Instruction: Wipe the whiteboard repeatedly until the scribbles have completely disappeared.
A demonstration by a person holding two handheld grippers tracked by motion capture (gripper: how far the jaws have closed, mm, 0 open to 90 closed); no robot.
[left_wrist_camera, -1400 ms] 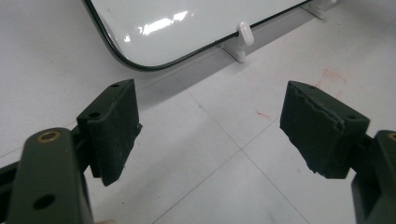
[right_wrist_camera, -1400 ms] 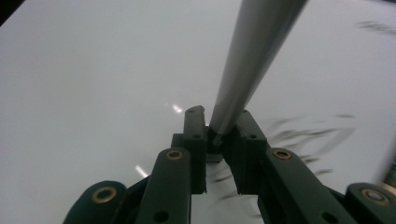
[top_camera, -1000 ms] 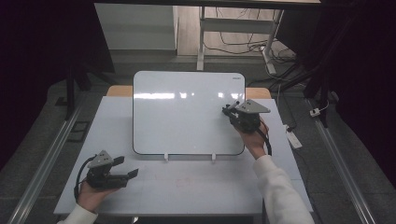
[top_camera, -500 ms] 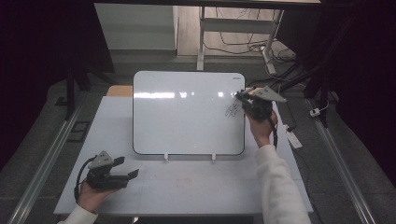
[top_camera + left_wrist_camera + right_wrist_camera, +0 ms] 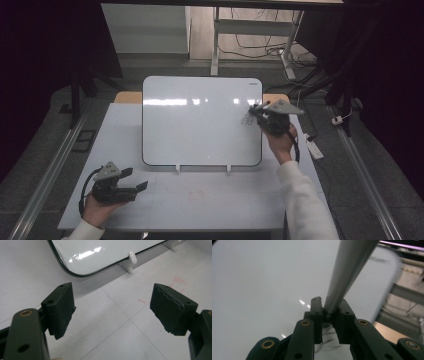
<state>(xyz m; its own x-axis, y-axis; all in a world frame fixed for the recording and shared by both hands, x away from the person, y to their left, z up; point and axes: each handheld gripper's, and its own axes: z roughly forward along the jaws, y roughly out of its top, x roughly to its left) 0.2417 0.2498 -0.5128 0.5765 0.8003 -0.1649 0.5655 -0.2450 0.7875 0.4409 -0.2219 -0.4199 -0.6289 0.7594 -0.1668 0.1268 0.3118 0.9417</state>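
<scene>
A white whiteboard (image 5: 200, 120) stands tilted on two small white feet (image 5: 177, 169) at the back of the white table (image 5: 210, 200). My right gripper (image 5: 256, 112) is up at the board's upper right part, shut on a grey pen-like stick (image 5: 348, 270). In the right gripper view that stick rises from between the jaws of the right gripper (image 5: 329, 305), with the whiteboard (image 5: 262, 277) close behind. My left gripper (image 5: 136, 179) rests near the table's front left corner. Its jaws stand wide apart in the left gripper (image 5: 112, 307) view, over bare table, with the whiteboard's lower corner (image 5: 100, 252) ahead.
A white power strip (image 5: 314, 147) lies off the table's right edge. Cables (image 5: 260, 50) run across the floor behind, by a table leg (image 5: 216, 40). Metal rails (image 5: 50, 170) flank the table. A wooden board (image 5: 125, 97) peeks out behind the whiteboard.
My right gripper has shifted a little to the right and up along the whiteboard's right side, still holding the stick. The left gripper has stayed put.
</scene>
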